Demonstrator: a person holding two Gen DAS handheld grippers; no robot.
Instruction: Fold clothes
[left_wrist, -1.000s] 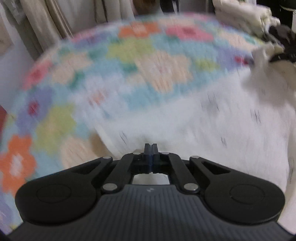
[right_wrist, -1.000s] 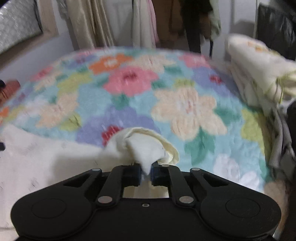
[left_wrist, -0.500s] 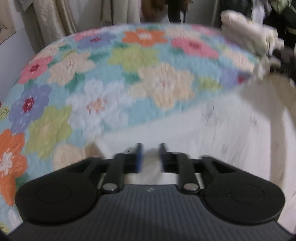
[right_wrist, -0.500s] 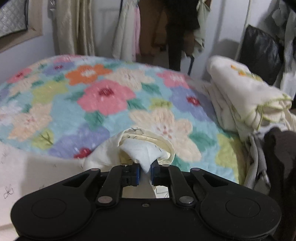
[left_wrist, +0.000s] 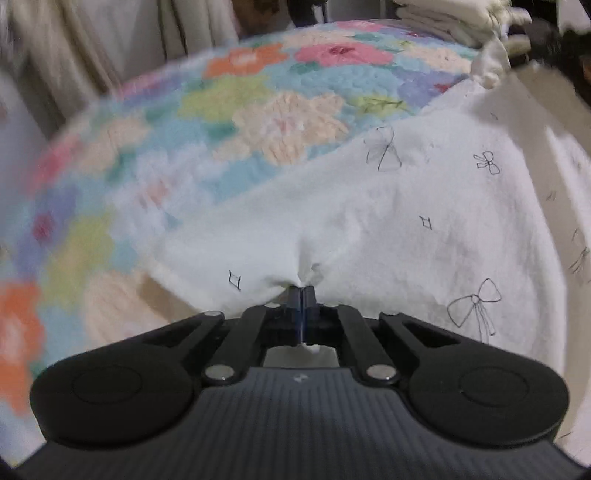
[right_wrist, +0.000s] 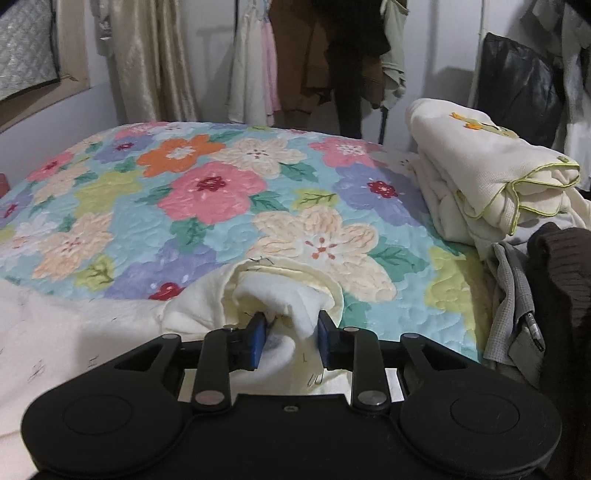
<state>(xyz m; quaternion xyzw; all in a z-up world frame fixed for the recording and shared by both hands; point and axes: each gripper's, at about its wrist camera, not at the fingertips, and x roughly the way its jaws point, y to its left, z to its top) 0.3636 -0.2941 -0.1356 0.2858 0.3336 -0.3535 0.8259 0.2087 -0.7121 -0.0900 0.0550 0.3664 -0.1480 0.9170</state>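
Your left gripper (left_wrist: 302, 295) pinches the white garment (left_wrist: 406, 221) with jaws closed on a small tuck, while it lies spread on the flowered bed (right_wrist: 207, 192). Your right gripper (right_wrist: 291, 339) has jaws parted around a bunched corner. Pull now and that loose corner may slip free, skewing the fold.

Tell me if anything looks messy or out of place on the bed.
Mostly the right edge: a grey garment and a dark one lie crumpled beside the folded cream blanket. The white garment is bunched, mid-fold.
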